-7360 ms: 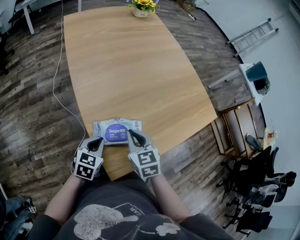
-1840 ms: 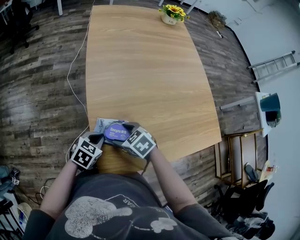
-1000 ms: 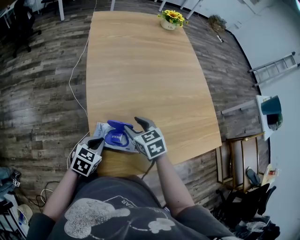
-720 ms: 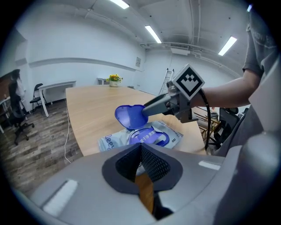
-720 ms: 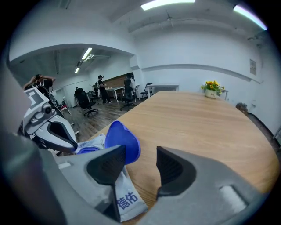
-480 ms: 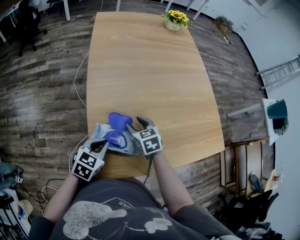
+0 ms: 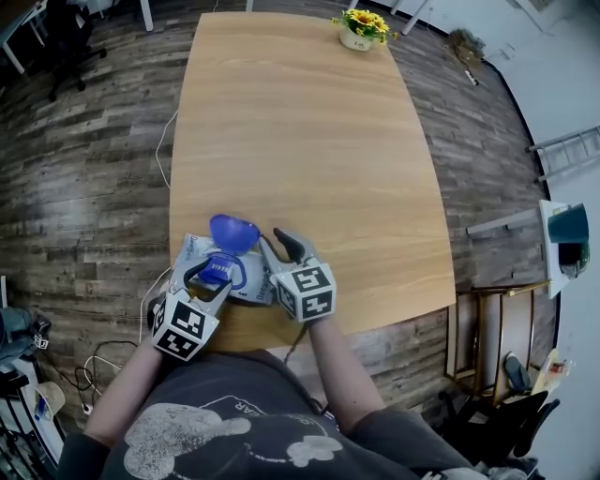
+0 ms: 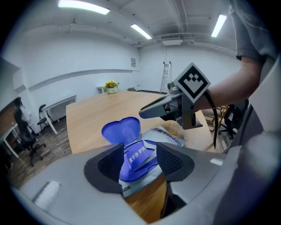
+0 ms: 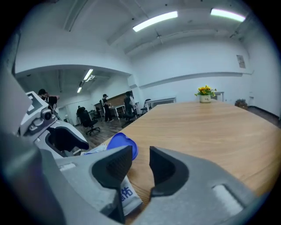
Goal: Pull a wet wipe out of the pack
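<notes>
The wet wipe pack lies at the table's near edge, white-grey with a blue top, and its round blue lid stands flipped up. My left gripper reaches over the pack's left half. Its jaws have just been opening and now stand wide, with the blue top between the pads but not pressed. My right gripper hovers beside the pack's right end. Its jaws have just been closing, and through the narrow gap left I see only bare table. No wipe shows in the opening.
The long wooden table stretches away from me, with a pot of yellow flowers at its far end. A white cable trails on the plank floor to the left. A ladder and office chairs stand to the right.
The left gripper's jaws have spread wide and now straddle the pack's blue top. The right gripper's jaws have narrowed and drawn in beside the pack. The lid stays flipped up.
</notes>
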Available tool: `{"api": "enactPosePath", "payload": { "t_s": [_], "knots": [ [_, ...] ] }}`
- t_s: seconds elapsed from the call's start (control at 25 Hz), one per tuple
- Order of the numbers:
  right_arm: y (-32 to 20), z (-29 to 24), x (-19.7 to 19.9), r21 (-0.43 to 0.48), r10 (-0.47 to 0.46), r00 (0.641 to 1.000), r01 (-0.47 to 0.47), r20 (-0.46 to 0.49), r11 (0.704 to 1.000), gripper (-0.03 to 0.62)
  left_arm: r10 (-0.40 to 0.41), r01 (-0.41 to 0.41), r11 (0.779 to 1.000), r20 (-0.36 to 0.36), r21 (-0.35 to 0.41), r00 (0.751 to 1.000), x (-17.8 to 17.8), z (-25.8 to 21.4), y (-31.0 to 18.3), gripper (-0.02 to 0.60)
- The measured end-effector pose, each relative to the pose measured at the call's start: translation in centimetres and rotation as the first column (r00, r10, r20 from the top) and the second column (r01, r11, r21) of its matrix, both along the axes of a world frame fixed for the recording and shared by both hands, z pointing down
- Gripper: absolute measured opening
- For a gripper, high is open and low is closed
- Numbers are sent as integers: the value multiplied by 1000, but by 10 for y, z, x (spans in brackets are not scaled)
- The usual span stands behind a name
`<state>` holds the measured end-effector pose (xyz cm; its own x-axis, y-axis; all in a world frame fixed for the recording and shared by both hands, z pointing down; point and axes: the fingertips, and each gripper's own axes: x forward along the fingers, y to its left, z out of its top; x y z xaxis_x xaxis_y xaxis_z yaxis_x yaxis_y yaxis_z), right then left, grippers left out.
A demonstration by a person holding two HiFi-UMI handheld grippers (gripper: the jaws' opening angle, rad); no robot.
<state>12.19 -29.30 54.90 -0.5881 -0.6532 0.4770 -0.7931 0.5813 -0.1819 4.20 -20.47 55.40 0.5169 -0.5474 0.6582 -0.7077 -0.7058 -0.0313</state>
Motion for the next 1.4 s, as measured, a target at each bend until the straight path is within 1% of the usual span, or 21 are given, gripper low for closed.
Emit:
{"api": "enactPosePath", "payload": {
  "t_s": [0.08,0.2,0.28,0.36,0.44,0.48,0.52,0.6,0.68,0.76,0.88,1.0,1.08,1.16,1.2,1.28,1.4],
  "knots": [
    [3,-2,6,-4,10,1000,-10,28,1000,114,10,-11,1000,51,22,999,7,3,-1,259],
    [9,-3,10,-2,7,1000,-7,30,1000,109,-18,14,999,103,35,995,11,13,-5,255],
    [13,-4,13,-2,5,1000,-5,28,1000,105,-53,48,998,115,46,992,8,15,-10,219],
    [20,-5,15,-4,2,1000,-2,31,1000,103,-82,76,996,101,55,992,6,13,-12,197],
    [27,-5,14,-6,-4,1000,4,31,1000,102,-106,102,993,72,57,992,2,9,-13,153],
    [30,-5,13,-8,-6,1000,7,30,1000,101,-119,116,991,56,60,991,-1,6,-14,147],
    [32,-5,11,-12,-7,999,8,31,1000,101,-133,131,989,41,64,990,-5,3,-15,120],
    [35,-7,6,-17,-9,999,10,38,1000,98,-159,157,985,21,73,987,-15,-2,-19,45],
    [38,-10,-2,-14,-21,999,21,39,1000,97,-172,171,983,9,69,985,-25,-5,-21,34],
    [42,-15,-13,-6,-52,998,52,28,999,89,-178,178,982,-1,57,984,-33,-5,-21,31],
    [54,-20,-35,-20,-148,989,147,-14,989,72,-168,169,985,-9,35,986,-40,-1,-20,28],
    [70,-12,-60,-93,-263,961,255,-80,962,72,-146,146,989,-17,22,989,-41,1,-20,29],
    [79,-3,-76,-146,-318,938,299,-137,943,72,-131,131,991,-18,12,991,-43,5,-19,29],
    [85,8,-89,-191,-347,918,312,-192,931,79,-121,120,993,-12,-6,993,-45,11,-19,31],
    [86,13,-93,-211,-352,911,308,-217,928,100,-116,116,993,-8,-16,993,-46,15,-18,34],
    [86,21,-98,-236,-341,902,283,-264,930,104,-106,106,994,-8,-36,994,-48,21,-19,34],
    [84,29,-102,-266,-327,893,249,-309,931,104,-80,79,995,-28,-61,996,-49,27,-18,34]
  ]
}}
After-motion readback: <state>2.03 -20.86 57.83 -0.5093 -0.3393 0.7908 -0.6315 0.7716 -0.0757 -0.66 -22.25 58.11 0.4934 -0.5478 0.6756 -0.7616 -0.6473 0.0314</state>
